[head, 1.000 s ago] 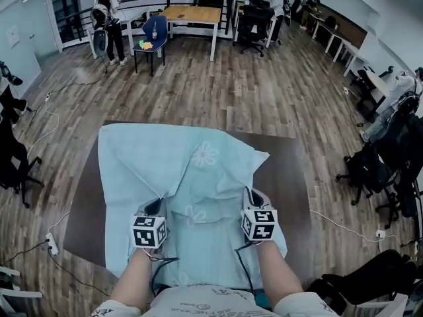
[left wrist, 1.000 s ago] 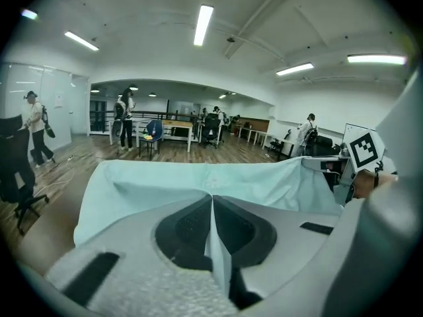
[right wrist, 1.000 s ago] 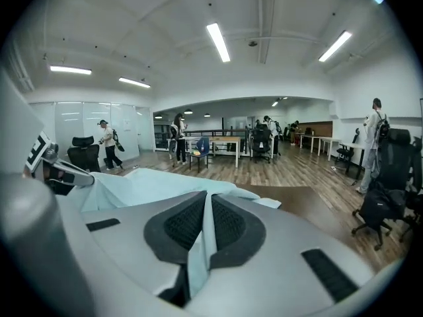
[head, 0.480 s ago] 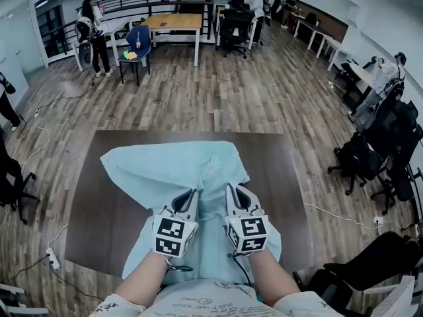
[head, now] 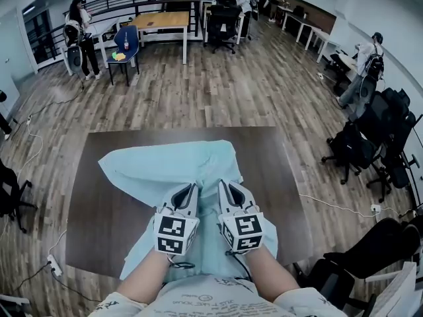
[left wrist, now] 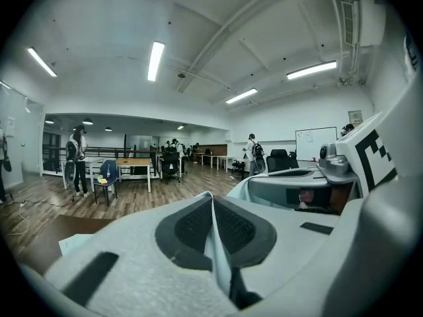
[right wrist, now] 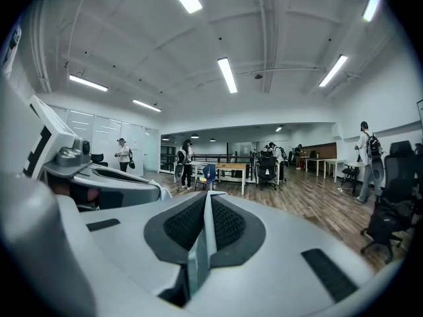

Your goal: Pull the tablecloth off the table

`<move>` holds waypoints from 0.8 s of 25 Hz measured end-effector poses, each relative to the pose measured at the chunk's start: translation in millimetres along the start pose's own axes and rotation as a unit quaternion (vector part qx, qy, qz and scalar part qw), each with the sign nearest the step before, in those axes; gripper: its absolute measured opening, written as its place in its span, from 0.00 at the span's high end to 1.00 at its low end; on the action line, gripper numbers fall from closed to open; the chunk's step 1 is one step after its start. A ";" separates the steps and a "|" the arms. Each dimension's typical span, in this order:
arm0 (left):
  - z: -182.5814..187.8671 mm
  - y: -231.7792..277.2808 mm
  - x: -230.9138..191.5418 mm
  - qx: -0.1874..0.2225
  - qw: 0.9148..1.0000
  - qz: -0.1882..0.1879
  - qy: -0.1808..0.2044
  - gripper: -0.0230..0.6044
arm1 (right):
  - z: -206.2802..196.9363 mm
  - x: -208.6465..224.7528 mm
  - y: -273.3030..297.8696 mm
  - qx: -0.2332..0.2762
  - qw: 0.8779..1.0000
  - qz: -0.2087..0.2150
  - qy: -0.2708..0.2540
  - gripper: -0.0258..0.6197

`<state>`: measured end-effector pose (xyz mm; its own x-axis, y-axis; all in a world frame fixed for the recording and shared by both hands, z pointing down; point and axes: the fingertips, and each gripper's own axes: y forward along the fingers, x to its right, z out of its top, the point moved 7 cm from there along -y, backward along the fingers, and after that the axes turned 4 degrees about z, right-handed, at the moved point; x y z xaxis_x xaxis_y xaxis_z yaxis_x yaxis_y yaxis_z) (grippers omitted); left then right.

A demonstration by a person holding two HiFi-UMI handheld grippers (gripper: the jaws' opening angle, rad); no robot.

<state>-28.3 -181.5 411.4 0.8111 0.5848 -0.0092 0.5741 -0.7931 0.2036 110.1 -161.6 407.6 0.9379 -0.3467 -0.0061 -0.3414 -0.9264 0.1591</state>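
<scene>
The tablecloth (head: pixel 165 167), a pale blue-green sheet, lies gathered and creased in the middle of the dark brown tabletop (head: pixel 99 210). Its far part is spread in loose folds, and its near part narrows to a strip that runs over the near edge toward us. The dark surface shows on the left, on the right and along the far side.

We hold the cloth with both tools, close together over its middle. The left gripper (head: pixel 190 191) has its jaws pressed together on a raised fold, and in the left gripper view a thin pale edge of tablecloth (left wrist: pixel 217 249) stands between the dark ribbed pads. The right gripper (head: pixel 225 189), just beside it, pinches the cloth the same way, with a thin strip of it (right wrist: pixel 199 259) clamped between the pads in the right gripper view. Each gripper view also shows the other tool close alongside. Both point almost level, away from us.

Around the tabletop is a wood-plank floor (head: pixel 264 91). A white cable (head: pixel 337 207) trails across it at the right, near several black office chairs (head: pixel 357 144). Far off at the left stand a blue chair (head: pixel 125 41) and a light wooden table (head: pixel 158 22), with a person (head: pixel 76 32) standing near them.
</scene>
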 end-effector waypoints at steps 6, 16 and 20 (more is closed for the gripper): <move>-0.3 0.1 -1.5 0.002 1.000 0.003 0.001 0.95 | 0.7 -0.1 0.5 -0.002 1.000 -0.003 0.009 0.94; -7.4 4.7 -10.0 -0.008 1.000 0.003 -0.025 0.95 | -4.8 -0.4 5.3 -0.010 1.000 0.005 0.023 0.94; -10.5 6.7 -13.9 -0.012 0.999 0.000 -0.042 0.95 | -7.3 -1.4 7.0 -0.013 1.000 0.010 0.024 0.94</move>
<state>-37.0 -193.1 423.2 0.8179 0.5680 -0.0916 0.5726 -0.7878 0.2271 106.9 -166.5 416.0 0.9331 -0.3568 0.0451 -0.3588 -0.9149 0.1852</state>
